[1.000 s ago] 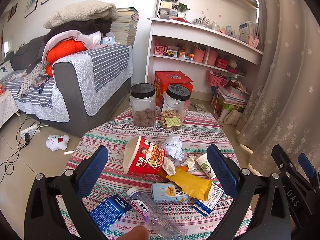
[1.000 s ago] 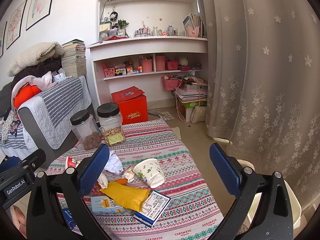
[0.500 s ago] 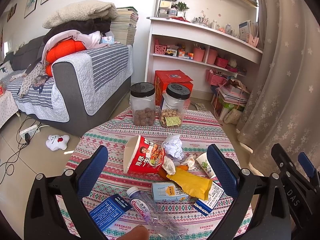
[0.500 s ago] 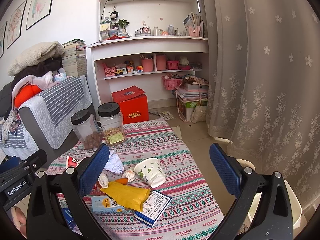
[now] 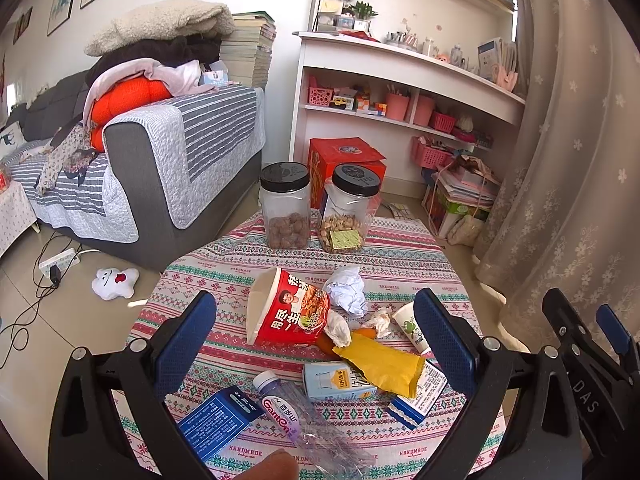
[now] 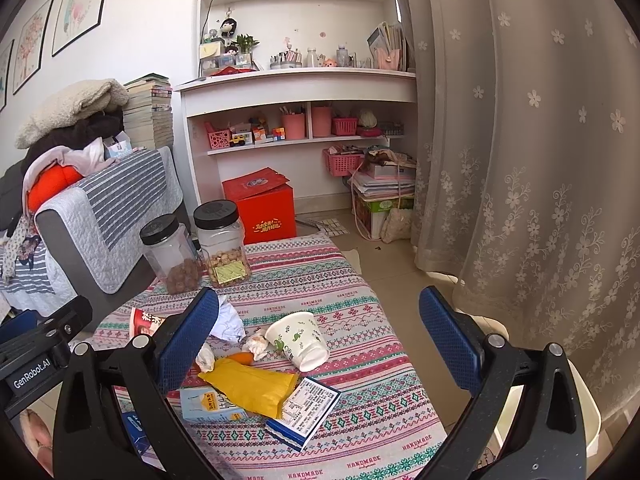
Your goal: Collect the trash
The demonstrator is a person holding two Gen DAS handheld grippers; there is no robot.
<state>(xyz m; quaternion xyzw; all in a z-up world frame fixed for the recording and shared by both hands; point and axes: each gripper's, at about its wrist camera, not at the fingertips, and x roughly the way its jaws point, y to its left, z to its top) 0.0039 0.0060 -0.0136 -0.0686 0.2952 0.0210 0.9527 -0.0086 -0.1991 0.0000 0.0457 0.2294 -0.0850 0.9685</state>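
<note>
Two black-lidded jars stand side by side at the bench's far edge. Red box on the floor behind them. Grey sofa left, piled with blankets. White shelf unit; floral curtain right.

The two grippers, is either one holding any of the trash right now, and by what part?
Nothing is held. The left gripper and right gripper both hang open above the table, jaws wide apart and empty.
</note>
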